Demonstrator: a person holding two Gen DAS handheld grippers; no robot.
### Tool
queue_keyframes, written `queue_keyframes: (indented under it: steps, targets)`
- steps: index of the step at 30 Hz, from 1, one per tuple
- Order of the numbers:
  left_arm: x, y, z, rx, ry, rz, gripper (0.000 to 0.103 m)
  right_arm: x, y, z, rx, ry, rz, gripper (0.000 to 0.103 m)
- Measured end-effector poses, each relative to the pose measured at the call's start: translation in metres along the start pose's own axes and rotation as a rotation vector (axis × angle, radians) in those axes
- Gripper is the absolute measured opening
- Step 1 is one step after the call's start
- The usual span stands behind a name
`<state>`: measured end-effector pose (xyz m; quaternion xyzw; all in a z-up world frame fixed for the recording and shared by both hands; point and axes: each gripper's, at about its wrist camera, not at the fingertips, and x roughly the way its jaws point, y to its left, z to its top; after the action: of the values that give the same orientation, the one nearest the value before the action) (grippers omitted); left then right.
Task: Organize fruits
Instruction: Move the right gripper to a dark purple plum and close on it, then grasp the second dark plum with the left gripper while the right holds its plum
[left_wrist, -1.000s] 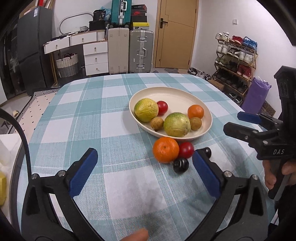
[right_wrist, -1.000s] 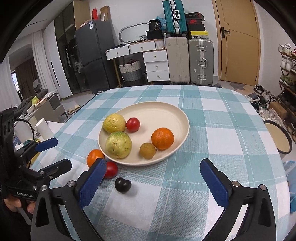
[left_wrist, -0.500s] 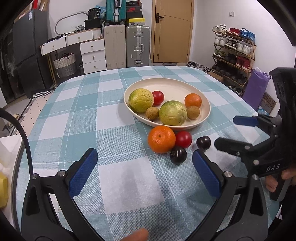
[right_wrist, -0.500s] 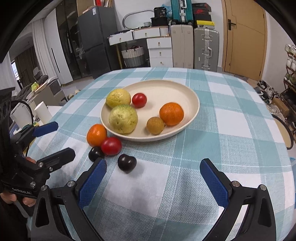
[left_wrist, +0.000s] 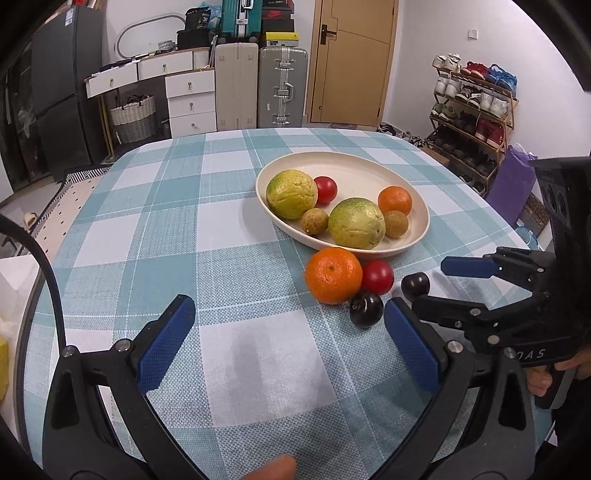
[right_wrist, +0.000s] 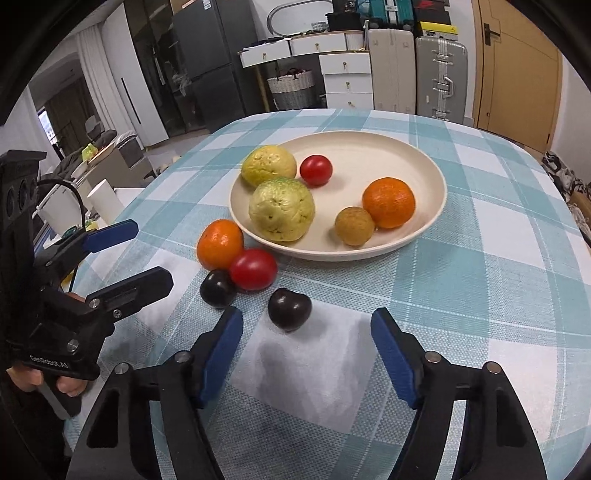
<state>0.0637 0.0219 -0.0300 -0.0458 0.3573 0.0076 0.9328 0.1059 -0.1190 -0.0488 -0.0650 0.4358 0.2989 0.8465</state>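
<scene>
Right gripper (right_wrist: 306, 354): jaws apart, just closing, empty; dark plum (right_wrist: 289, 308) at 12 o'clock, untouched. Left gripper (left_wrist: 288, 339): jaws apart, empty. Plate (right_wrist: 424, 162) beyond.

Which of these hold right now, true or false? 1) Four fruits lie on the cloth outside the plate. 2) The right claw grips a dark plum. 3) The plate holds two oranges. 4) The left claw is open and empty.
1) True: an orange, a red tomato and two dark plums lie off the plate.
2) False: the right claw has been closing, but its pads are clear of the plum.
3) False: one orange is in it.
4) True: the left claw holds nothing.
</scene>
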Motion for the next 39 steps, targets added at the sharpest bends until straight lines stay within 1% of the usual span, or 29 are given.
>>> queue_keyframes:
  steps: [2, 6, 7, 8, 14, 16, 18, 20, 24, 28, 31, 36, 39]
  targets:
    - [0.000, 0.001, 0.000, -0.001, -0.001, 0.000, 0.102, 0.002, 0.002, 0.000, 0.001, 0.002, 0.000, 0.072]
    - [0.001, 0.001, 0.000, -0.003, 0.001, 0.001, 0.102, 0.005, 0.006, 0.002, -0.014, 0.006, 0.002, 0.066]
    - [0.001, 0.002, 0.001, -0.004, 0.003, 0.001, 0.102, 0.006, 0.006, 0.002, -0.016, 0.006, 0.002, 0.062]
    - [0.001, 0.002, 0.001, -0.005, 0.003, 0.002, 0.102, 0.007, 0.007, 0.003, -0.016, 0.009, 0.004, 0.060]
    - [0.001, 0.002, 0.001, -0.006, 0.004, 0.002, 0.102, 0.008, 0.010, 0.003, -0.026, 0.008, 0.012, 0.051]
    - [0.002, 0.002, 0.001, -0.005, 0.003, 0.000, 0.102, 0.008, 0.011, 0.003, -0.030, 0.007, 0.013, 0.046]
    - [0.003, 0.001, 0.000, -0.004, 0.006, 0.001, 0.102, 0.008, 0.014, 0.003, -0.041, 0.011, 0.018, 0.043]
    - [0.003, 0.001, 0.000, -0.004, 0.005, 0.002, 0.102, 0.009, 0.016, 0.003, -0.046, 0.011, 0.014, 0.042]
    - [0.005, 0.001, 0.001, -0.004, 0.007, 0.000, 0.102, 0.010, 0.019, 0.003, -0.065, 0.010, -0.010, 0.036]
    - [0.006, 0.001, 0.001, -0.005, 0.004, -0.001, 0.102, 0.009, 0.017, 0.003, -0.054, 0.010, -0.020, 0.029]
    - [0.005, 0.001, 0.001, -0.003, 0.005, 0.000, 0.102, 0.009, 0.017, 0.003, -0.057, 0.006, -0.026, 0.027]
    - [0.005, 0.002, 0.000, -0.003, 0.002, 0.000, 0.102, 0.004, 0.016, 0.001, -0.057, -0.005, -0.020, 0.026]
    - [0.004, 0.002, 0.000, -0.010, -0.003, -0.002, 0.102, -0.004, 0.014, -0.001, -0.040, -0.030, -0.014, 0.026]
